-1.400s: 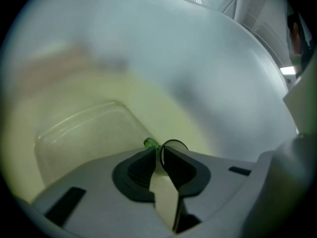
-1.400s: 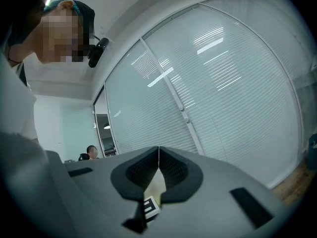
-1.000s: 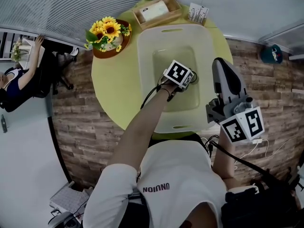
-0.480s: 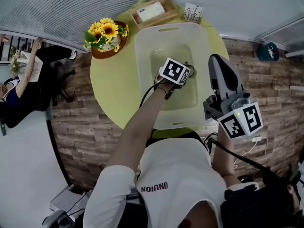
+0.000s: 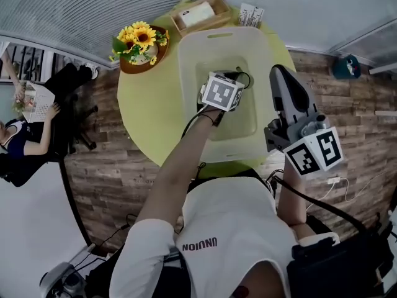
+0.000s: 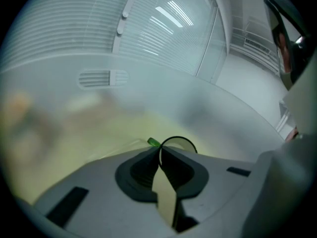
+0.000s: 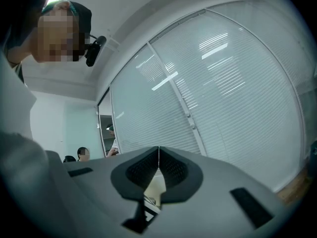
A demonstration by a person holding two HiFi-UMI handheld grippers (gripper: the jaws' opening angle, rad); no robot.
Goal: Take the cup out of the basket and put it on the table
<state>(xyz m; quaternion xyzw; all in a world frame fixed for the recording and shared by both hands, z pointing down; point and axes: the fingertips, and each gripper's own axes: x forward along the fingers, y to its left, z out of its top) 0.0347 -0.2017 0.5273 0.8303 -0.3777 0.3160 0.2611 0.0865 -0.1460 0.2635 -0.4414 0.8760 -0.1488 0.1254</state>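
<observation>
The left gripper [image 6: 159,151] is down inside the basket [image 5: 186,64], and in the head view its marker cube [image 5: 221,92] covers its tips. In the left gripper view the two jaws are pressed together on the thin dark rim of the cup [image 6: 177,139]. The rim goes out from between the tips and curves to the right of them. The cup is therefore directly in front of this gripper, low in the basket, and the basket wall with its handle slot [image 6: 103,77] rises behind it. A small green piece [image 6: 153,142] lies just left of the jaw tips, touching or almost touching the rim; what it is I cannot tell.

The right gripper [image 5: 280,74] is outside the basket, to the right of its rim and above the edge of the table [image 5: 146,110]. Its jaws are closed together with nothing between them, and they point up toward window blinds [image 7: 223,83].

Far to the left of the left gripper, a bowl of sunflowers [image 5: 140,42] stands on the table. Beyond the basket there is a wooden tray [image 5: 198,14]
</observation>
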